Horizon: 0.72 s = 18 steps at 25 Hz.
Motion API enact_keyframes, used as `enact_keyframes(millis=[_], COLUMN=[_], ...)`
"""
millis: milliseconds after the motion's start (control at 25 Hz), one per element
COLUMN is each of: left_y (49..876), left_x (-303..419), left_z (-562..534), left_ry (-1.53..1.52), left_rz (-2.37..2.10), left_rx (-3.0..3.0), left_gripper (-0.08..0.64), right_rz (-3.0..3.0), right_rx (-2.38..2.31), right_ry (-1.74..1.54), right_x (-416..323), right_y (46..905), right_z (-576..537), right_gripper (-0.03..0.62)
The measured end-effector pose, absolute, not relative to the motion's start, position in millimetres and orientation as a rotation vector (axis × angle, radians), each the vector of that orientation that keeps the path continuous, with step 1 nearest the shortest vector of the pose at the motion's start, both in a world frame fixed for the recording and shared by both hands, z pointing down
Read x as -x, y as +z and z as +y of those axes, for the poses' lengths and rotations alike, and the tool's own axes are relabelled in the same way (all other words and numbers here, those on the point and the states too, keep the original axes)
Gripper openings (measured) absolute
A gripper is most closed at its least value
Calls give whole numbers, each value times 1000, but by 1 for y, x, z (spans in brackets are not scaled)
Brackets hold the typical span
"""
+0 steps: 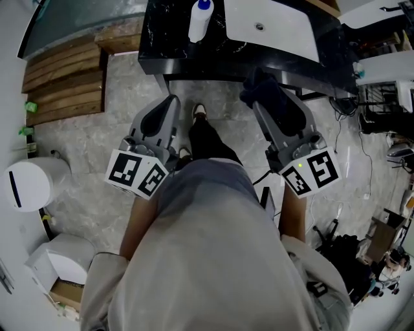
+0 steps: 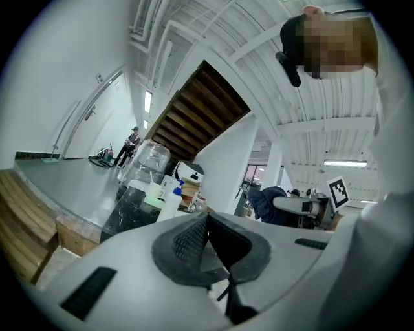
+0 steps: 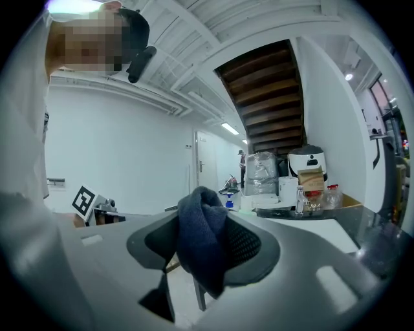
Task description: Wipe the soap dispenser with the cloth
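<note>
The soap dispenser (image 1: 200,19), a white bottle with a blue pump, stands on the black marble counter (image 1: 155,39) ahead of me; it also shows as the soap dispenser (image 2: 171,198) in the left gripper view. My right gripper (image 1: 257,87) is shut on a dark blue cloth (image 1: 259,83), and the bunched cloth (image 3: 202,239) hangs between the pads. My left gripper (image 1: 169,103) is shut with nothing in it, its pads pressed together. Both grippers are held level in front of me, short of the counter's front edge.
A white sink basin (image 1: 272,26) is set in the counter right of the dispenser. Wooden steps (image 1: 65,77) lie at the left, a white round bin (image 1: 29,184) at the lower left. Cables and equipment (image 1: 381,129) crowd the right. A wrapped container (image 2: 145,165) stands on the counter.
</note>
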<state>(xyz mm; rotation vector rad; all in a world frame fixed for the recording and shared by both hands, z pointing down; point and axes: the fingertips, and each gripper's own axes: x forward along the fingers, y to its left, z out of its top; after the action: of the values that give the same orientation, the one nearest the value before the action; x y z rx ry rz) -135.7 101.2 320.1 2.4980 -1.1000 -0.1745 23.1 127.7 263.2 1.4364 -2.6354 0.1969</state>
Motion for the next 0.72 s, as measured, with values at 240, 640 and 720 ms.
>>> enact_keyframes(millis=[240,640,720], left_y=[321,325,326], left_x=[126,102,96], left_z=[67,0,-14], left_ry=[-134,-69,-48], left_rz=[-1115,-1102,-1106], left_rx=[-2522,-2537,-2544], left_gripper=[6,6,6], right_rz=[-2649,-2666,-2668], right_rx=[-1428,-1388,-1379], right_ry=[232,316,344], right_x=[-27,-38,-43], right_y=[270,282,286], right_z=[101,40,28], right_gripper=[179,179,179])
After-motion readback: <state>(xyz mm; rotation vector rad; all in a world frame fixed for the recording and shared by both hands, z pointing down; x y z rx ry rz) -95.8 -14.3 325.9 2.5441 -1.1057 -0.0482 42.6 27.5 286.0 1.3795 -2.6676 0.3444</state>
